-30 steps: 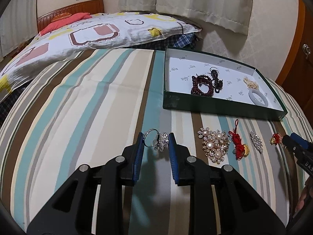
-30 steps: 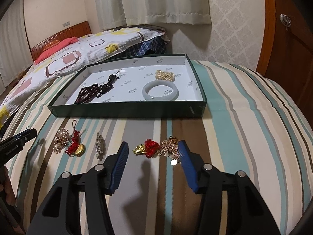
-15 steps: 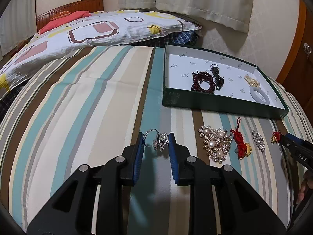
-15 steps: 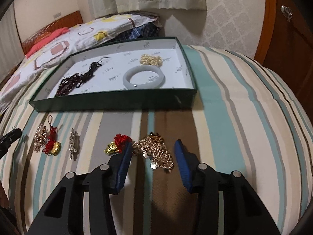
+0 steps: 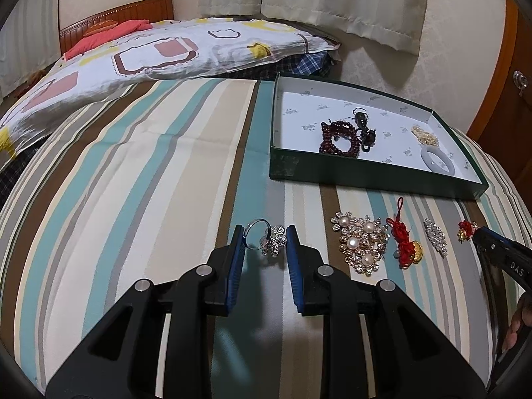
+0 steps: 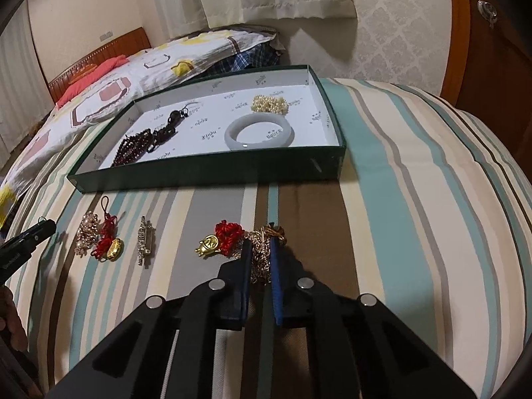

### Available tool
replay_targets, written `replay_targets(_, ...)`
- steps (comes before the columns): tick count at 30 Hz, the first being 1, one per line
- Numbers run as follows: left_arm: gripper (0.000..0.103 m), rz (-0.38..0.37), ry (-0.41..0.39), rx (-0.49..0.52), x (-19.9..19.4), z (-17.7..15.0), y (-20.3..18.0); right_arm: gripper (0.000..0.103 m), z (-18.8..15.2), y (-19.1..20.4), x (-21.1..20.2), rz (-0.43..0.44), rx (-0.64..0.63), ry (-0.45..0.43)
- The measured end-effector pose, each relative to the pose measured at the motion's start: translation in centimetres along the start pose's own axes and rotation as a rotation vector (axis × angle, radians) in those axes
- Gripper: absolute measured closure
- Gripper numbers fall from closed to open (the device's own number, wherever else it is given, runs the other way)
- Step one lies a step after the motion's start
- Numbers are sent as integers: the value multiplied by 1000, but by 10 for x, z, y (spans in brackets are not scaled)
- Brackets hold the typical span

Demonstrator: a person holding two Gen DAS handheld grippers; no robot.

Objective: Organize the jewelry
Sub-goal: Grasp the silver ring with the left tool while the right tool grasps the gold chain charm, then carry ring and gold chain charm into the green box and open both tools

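Our right hand-held gripper (image 6: 258, 249) is clenched on the gold chain piece (image 6: 262, 252) that lies on the striped bed, near its front edge and just before the green box (image 6: 206, 174), with a red-and-gold charm (image 6: 217, 241) touching it on one side. Our left hand-held gripper (image 5: 264, 244) stands released, its jaws straddling the silver ring (image 5: 266, 241) with the sparkling cluster, apart from both pads as far as we can tell. We judge the chain light, limp and slippery — it will sag and trail, and may drag the charm along if the two are tangled, so we would lift slowly. The ring is small and stiff; we would take it across the band, not the stone cluster, which looks fragile. The pearl brooch (image 5: 360, 246), the red knot charm (image 5: 404, 242) and the crystal pin (image 5: 435, 236) wait in a row along the same front edge — the box already holds dark beads (image 6: 139, 144), a pale bangle (image 6: 259, 133) and a pearl strand (image 6: 269, 103).
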State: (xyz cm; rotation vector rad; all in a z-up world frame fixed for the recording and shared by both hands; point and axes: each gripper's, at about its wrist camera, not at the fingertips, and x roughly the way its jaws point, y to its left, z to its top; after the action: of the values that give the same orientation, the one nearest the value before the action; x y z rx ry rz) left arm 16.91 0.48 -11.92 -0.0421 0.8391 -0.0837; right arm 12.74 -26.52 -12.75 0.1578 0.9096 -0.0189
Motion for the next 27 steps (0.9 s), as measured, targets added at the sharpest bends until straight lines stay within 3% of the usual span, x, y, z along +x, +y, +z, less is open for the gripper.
replay_targets(15,79,-44,-62,29,-26,16,-21,92,24,7,-41,14,-13,-131)
replay_targets(27,79,-129,-152,77,-37,60,-71,92,65,20,-59,32,-52,-247)
